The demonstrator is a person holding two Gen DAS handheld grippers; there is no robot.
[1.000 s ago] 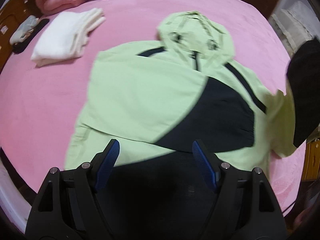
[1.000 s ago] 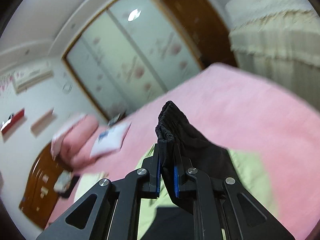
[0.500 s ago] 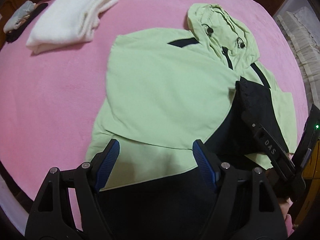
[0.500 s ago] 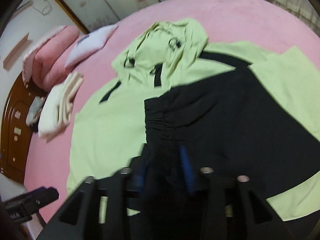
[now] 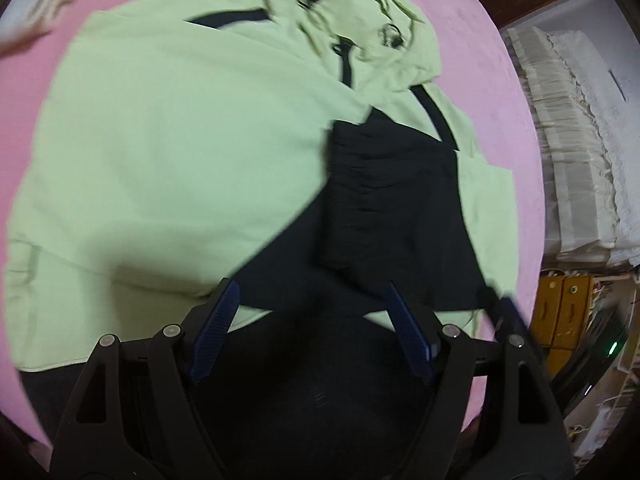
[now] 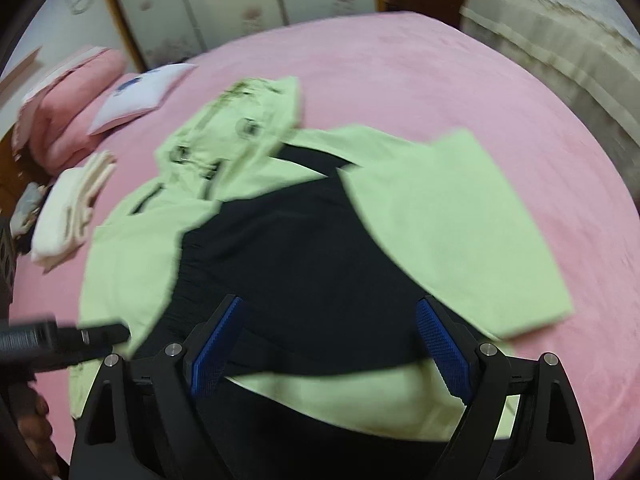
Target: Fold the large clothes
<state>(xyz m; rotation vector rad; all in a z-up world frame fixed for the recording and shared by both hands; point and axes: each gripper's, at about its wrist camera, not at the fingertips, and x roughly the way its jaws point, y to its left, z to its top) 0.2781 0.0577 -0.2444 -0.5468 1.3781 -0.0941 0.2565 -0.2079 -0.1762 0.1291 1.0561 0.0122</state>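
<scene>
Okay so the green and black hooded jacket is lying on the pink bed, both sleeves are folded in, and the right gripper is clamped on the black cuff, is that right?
Not quite. The right gripper is open, its blue pads spread wide with nothing between them; the right wrist view shows this. The black cuff lies released on the jacket. The rest holds: the hooded jacket lies on the pink bed with both sleeves folded in.

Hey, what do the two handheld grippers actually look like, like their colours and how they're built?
Both look alike. The left gripper and right gripper have matte black angular frames with triangular cut-outs and silver round bolt heads at the joints. Each finger carries a blue ribbed pad. No cables or markings show on them. A bare hand shows at the edge of the right view.
</scene>
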